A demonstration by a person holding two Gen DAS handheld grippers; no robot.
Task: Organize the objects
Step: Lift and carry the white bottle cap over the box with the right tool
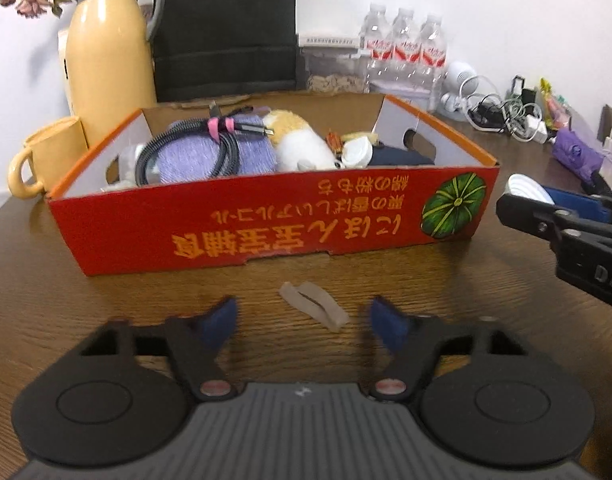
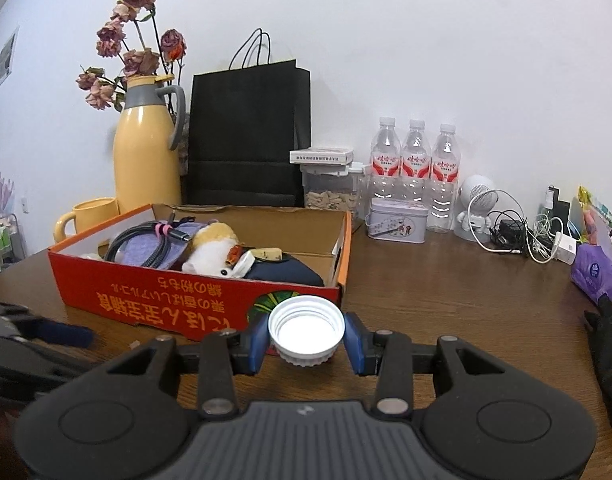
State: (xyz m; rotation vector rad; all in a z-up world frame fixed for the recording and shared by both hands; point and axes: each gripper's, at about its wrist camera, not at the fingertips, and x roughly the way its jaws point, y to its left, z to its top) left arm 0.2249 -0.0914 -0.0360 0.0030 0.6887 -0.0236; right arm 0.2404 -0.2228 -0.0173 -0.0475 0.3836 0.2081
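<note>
We held the right tongs (image 2: 306, 340) clamped on a white bottle cap (image 2: 306, 330) at lower centre, before the red cardboard box's (image 1: 266, 224) front wall; the left tongs (image 1: 302, 322) gaped empty over bare desk (image 1: 106, 300).

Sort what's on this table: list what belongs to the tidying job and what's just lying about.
Job:
red box
white cap, held in the right hand-held gripper
rubbery strip, ahead of the left hand-held gripper

Lying about:
yellow jug
mug
black bag
water bottles
cables

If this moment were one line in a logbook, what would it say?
right gripper: shut on white cap | left gripper: open, over beige strip on table | red box: ahead
</note>
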